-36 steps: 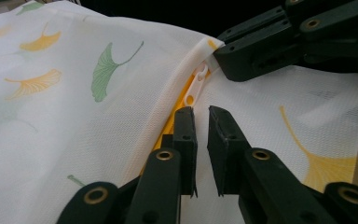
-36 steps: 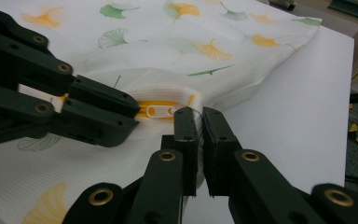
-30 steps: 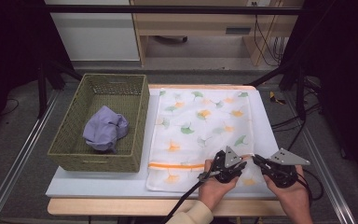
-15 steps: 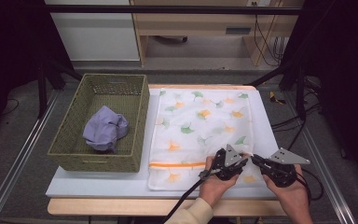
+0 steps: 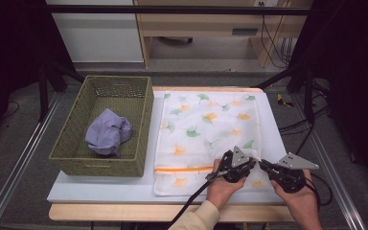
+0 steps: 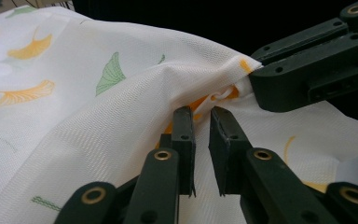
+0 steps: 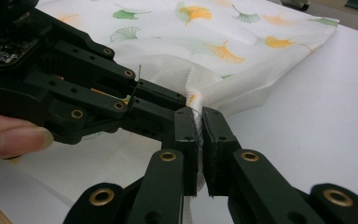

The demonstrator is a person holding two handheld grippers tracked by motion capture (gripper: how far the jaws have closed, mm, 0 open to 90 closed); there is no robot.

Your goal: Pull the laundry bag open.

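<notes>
Meanwhile the left gripper (image 6: 200, 119) has narrowed toward the mesh bag (image 5: 206, 129), which the right gripper (image 7: 199, 119) still pinches.

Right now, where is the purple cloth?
In the high view, the purple cloth lies crumpled inside the green wicker basket on the table's left side, beside the leaf-print mesh bag.

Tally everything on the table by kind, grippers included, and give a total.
Woven basket: 1
Lilac cloth, bunched in the basket: 1
Leaf-print mesh bag: 1
Grippers, left gripper and right gripper: 2
Total: 5
</notes>
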